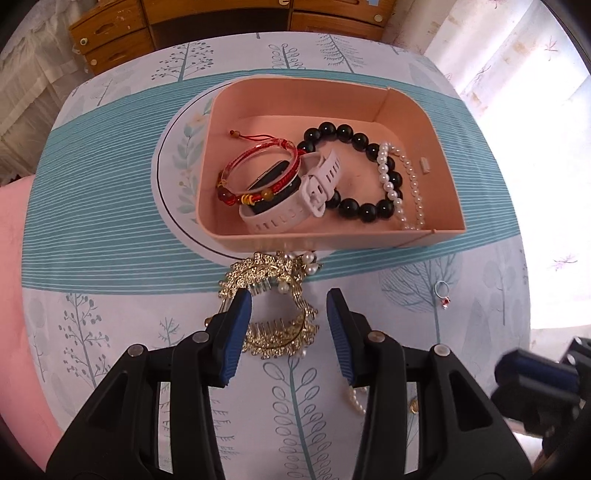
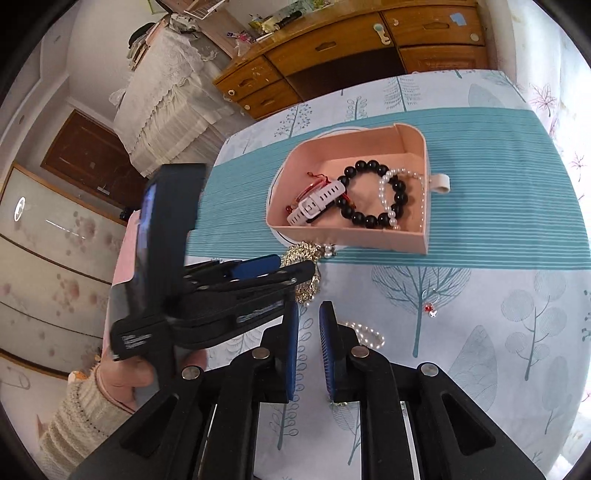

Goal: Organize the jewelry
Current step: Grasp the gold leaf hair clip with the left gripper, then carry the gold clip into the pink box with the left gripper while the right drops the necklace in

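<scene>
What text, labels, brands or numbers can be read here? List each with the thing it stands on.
None can be read.
Left claw: raised lettering on its black body, too blurred to read.
Blue sticker on the wooden dresser: blank as far as can be seen.
Pink box and its jewelry: no writing seen.

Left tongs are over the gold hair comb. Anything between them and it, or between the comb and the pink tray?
Nothing visible blocks the left tongs: they stand open just above the gold hair comb. The comb lies against the pink tray, whose near wall it must clear. Inside, the white watch and bracelets fill the left; the floor between them shows bare.
</scene>
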`<state>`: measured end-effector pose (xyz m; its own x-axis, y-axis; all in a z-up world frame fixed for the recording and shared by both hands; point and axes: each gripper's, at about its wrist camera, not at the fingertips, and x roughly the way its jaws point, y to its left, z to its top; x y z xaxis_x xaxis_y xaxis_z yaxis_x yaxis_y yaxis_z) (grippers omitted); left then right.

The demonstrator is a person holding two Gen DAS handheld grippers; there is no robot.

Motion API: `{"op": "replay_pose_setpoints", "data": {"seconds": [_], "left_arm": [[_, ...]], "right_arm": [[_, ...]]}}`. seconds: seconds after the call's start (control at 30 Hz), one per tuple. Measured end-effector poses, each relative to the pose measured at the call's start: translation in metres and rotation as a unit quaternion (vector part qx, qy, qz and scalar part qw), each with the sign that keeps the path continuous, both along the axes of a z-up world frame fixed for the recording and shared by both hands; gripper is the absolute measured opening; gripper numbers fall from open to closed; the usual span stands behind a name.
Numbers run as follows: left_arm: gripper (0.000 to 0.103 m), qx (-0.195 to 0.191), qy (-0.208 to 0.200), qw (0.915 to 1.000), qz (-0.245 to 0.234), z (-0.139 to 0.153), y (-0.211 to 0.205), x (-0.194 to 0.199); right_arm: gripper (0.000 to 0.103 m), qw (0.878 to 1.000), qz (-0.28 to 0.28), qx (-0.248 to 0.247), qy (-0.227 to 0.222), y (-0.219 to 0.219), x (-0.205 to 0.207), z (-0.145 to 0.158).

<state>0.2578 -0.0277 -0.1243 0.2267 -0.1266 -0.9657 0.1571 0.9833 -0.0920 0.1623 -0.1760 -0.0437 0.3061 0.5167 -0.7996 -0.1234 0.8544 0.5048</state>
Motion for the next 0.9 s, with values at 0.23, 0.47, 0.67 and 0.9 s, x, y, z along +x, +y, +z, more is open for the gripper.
{"op": "replay_pose_setpoints", "data": {"seconds": [0.23,0.47,0.67,0.9], "left_arm": [[0.013,0.01,0.019,0.9995,0.022,-0.016,-0.004,0.007],[0.007,-0.001,0.011,0.9992,0.038,-0.017,0.002,0.006],[0.006,-0.005,-0.015,0.9993,0.034,-0.002,0.01,-0.008],[0.006,-0.025,-0.022,0.9989,0.033,0.022,0.03,-0.024]], "right_arm": [[0.013,1.0,0.01,-0.002,0.015,0.001,0.002,-0.008],[0.013,0.999,0.005,0.009,0.048,-0.004,0.003,-0.031],[0.044,0.998,0.011,-0.021,0.053,-0.001,0.007,-0.053],[0.044,0.995,0.055,-0.068,0.053,0.026,0.011,-0.081]]}}
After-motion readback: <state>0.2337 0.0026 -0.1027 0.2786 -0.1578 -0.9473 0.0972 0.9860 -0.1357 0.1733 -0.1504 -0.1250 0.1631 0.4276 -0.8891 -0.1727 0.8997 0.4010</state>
